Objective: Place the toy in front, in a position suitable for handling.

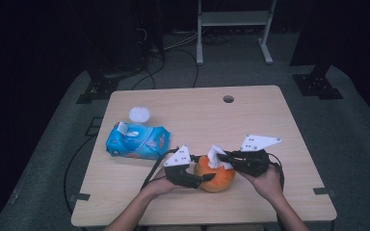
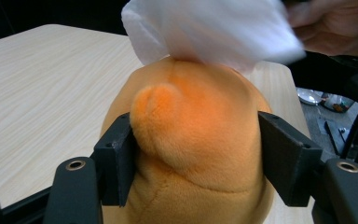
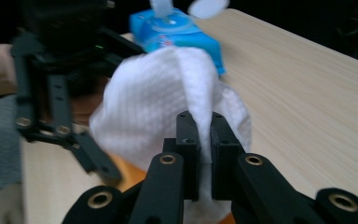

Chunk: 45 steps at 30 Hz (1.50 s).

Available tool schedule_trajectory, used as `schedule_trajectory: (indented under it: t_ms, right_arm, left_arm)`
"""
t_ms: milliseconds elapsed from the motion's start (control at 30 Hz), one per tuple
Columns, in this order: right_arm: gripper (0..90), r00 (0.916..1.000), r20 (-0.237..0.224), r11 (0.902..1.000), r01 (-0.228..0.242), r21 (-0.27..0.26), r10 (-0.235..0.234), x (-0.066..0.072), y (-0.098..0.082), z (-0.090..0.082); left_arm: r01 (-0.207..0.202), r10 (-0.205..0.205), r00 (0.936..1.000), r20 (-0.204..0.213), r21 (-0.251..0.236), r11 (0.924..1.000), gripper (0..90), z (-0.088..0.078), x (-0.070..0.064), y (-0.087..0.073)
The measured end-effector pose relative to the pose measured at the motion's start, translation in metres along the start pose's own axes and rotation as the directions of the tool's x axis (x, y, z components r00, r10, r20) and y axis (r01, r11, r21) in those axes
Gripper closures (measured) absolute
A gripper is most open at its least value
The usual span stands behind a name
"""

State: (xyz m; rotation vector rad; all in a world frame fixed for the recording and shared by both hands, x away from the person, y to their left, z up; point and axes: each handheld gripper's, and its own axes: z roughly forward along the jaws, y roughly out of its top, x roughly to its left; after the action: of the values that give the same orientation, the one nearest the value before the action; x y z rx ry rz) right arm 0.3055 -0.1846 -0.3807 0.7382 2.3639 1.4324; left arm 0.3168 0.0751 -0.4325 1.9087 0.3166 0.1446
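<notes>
Gripping the orange plush toy (image 2: 193,140) by its sides, the left gripper (image 1: 192,178) is steadying it near the table's (image 1: 250,115) front edge. Just right of the toy, the right gripper (image 3: 204,154) is pinching a white wipe (image 3: 158,102) against its top. Wiping looks underway, with much of the plush probably left. Left of the toy, the blue wipe pack (image 1: 137,141) is lying well apart, leaving bare wood behind and rightward.

Light falls from above onto the pale wooden tabletop (image 1: 250,120), while the room around it sinks into near black along the upper edge and corners. Shadows are soft and short. The high view is grainy. In the gripper views, the crumpled white tissue (image 3: 158,98) smears with blur.
</notes>
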Motion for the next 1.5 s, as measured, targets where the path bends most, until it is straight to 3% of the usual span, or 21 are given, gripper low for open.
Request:
schedule_trajectory:
  t_ms: [100,200,367,467,567,633,733,833,900,967,1033,1133,1200,1367,1500]
  right_arm:
    - [84.4,0.9995,0.017,0.9996,-0.025,0.01,0.025,-0.008,-0.008,-0.007]
    - [84.5,0.9996,0.009,0.9995,-0.027,0.013,0.027,-0.001,-0.014,-0.014]
    - [84.4,0.9968,-0.08,1.0,-0.002,0.001,0.002,0.02,-0.01,-0.007]
    - [84.5,0.9956,-0.093,0.9999,0.014,-0.007,-0.015,0.024,-0.002,0.002]
    - [84.5,0.9977,-0.062,0.9995,0.026,-0.017,-0.027,0.02,0.002,0.006]
    - [84.5,0.9988,0.005,0.9988,0.049,0.0,-0.049,0.014,0.002,0.006]
    - [84.5,0.9984,0.056,0.9999,0.006,0.011,-0.006,-0.003,-0.01,-0.004]
    - [84.5,0.9977,0.06,0.9995,-0.031,-0.001,0.031,-0.007,-0.025,-0.018]
    - [84.4,0.9976,0.054,0.9991,-0.042,-0.012,0.042,-0.003,-0.031,-0.025]
    - [84.4,0.9984,0.04,0.9991,-0.039,-0.02,0.039,0.003,-0.034,-0.028]
    - [84.3,0.9992,-0.002,0.9989,-0.041,-0.022,0.04,0.011,-0.034,-0.028]
    - [84.2,0.9998,-0.018,1.0,0.002,-0.002,-0.002,0.024,-0.029,-0.014]
    - [84.2,0.9996,-0.03,0.9998,0.0,-0.02,0.0,0.024,-0.025,-0.009]
    - [84.3,0.9999,0.006,0.9996,0.008,-0.027,-0.008,0.014,-0.023,-0.007]
    - [84.3,0.9973,0.06,0.9986,-0.04,-0.035,0.042,-0.001,-0.035,-0.017]
  left_arm:
    - [-0.011,0.011,0.9999,-0.006,0.001,0.9999,33.9,-0.001,-0.001,0.0]
    - [-0.018,0.018,0.9998,-0.004,0.003,0.9998,33.9,0.002,-0.004,0.001]
    - [-0.016,0.016,0.9999,0.007,0.005,0.9999,34.0,0.007,-0.008,0.002]
    - [-0.021,0.02,0.9997,0.012,0.007,0.9998,33.9,0.006,-0.011,0.001]
    - [-0.041,0.041,0.9991,0.014,0.009,0.9991,34.0,0.006,-0.012,0.001]
    - [-0.047,0.047,0.9988,0.01,0.012,0.9988,34.1,0.005,-0.01,0.001]
    - [-0.032,0.032,0.9995,0.0,0.009,0.9995,34.0,0.002,-0.005,-0.001]
    - [-0.035,0.035,0.9994,0.001,0.005,0.9994,33.9,0.004,-0.006,-0.001]
    - [-0.044,0.044,0.999,-0.002,0.01,0.999,33.9,0.006,-0.007,0.001]
    - [-0.022,0.022,0.9996,-0.018,0.006,0.9997,34.0,0.006,-0.005,0.001]
    - [0.007,-0.007,0.9996,-0.026,0.0,1.0,34.0,0.005,-0.001,0.0]
    - [-0.016,0.016,0.9996,-0.021,0.016,0.9997,34.0,0.006,-0.003,0.001]
    - [0.021,-0.02,0.9995,-0.024,0.004,0.9998,34.0,0.005,-0.001,-0.001]
    - [0.052,-0.052,0.9983,-0.026,-0.007,0.9986,34.4,0.002,0.006,-0.003]
    - [0.059,-0.059,0.9979,-0.024,-0.01,0.9982,34.4,0.002,0.005,-0.003]
